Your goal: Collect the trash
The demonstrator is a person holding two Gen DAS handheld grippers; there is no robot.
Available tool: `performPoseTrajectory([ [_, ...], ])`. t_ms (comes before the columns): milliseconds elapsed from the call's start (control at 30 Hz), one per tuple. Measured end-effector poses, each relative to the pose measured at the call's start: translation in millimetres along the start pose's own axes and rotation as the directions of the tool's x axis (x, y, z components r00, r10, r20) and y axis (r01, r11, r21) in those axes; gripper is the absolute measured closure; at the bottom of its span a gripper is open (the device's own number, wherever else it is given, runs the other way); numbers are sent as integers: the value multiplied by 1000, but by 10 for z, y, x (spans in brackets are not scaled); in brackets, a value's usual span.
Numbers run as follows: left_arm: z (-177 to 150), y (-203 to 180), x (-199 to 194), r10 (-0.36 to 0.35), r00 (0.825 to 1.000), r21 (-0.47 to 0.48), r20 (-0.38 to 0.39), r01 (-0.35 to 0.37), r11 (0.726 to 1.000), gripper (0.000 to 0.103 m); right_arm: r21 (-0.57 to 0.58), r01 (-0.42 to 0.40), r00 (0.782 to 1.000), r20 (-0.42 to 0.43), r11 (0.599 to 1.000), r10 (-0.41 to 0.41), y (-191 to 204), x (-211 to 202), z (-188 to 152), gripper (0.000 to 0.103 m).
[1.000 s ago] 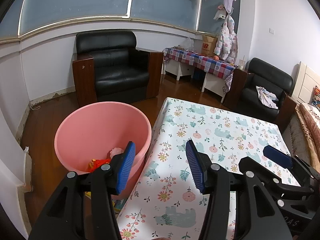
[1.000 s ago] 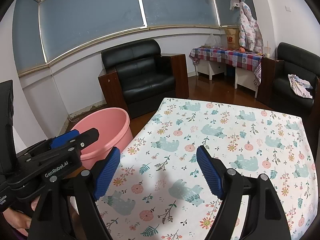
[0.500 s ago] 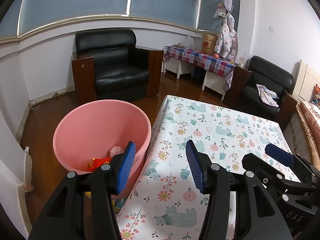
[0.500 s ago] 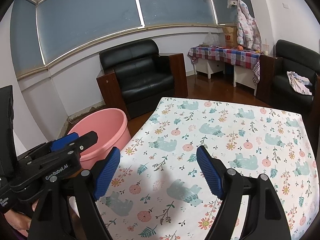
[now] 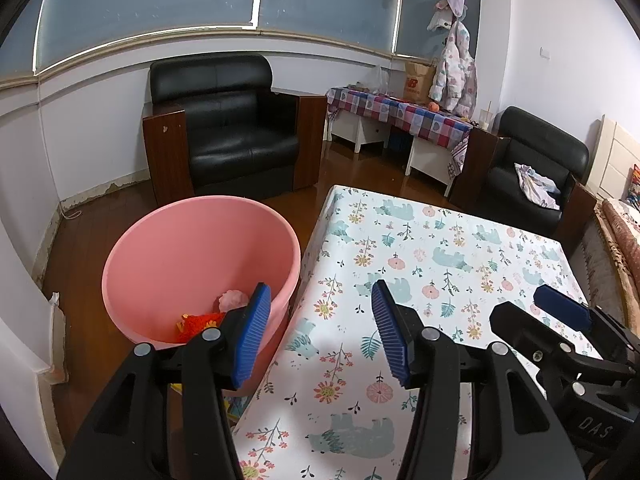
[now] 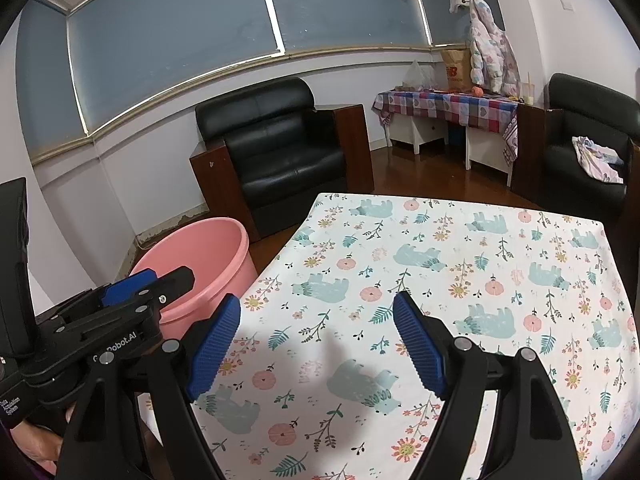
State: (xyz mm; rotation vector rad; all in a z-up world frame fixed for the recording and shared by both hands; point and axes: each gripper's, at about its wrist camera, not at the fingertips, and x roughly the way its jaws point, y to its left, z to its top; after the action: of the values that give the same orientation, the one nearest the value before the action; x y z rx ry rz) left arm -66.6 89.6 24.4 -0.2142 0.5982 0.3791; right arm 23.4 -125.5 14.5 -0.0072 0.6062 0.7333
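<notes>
A pink tub [image 5: 200, 240] stands on the floor at the table's left edge; it also shows in the right wrist view [image 6: 208, 256]. Inside it lie a red-orange wrapper [image 5: 198, 324] and a crumpled pale pink piece [image 5: 234, 300]. My left gripper [image 5: 316, 334] is open and empty, held over the table's left edge beside the tub. My right gripper [image 6: 316, 344] is open and empty above the floral tablecloth [image 6: 460, 280]. No trash shows on the cloth. The right gripper appears in the left wrist view [image 5: 560, 320], and the left gripper in the right wrist view [image 6: 132, 284].
A black armchair [image 5: 228, 132] stands behind the tub. A second black armchair [image 5: 536, 168] with cloth on it is beyond the table's far right. A side table with a checked cloth [image 5: 400, 112] lines the back wall. Wooden floor surrounds the tub.
Both grippers have risen and drawn back slightly, so the tub and table sit a little lower and farther in view. The jaws stay open and empty.
</notes>
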Motion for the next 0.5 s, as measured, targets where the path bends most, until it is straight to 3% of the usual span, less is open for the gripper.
performPoseTrajectory([
  [500, 26, -57, 89, 17, 1000, 20, -7, -16, 1000, 50, 30, 9, 1000, -13, 1000, -8, -112, 61, 20, 26],
])
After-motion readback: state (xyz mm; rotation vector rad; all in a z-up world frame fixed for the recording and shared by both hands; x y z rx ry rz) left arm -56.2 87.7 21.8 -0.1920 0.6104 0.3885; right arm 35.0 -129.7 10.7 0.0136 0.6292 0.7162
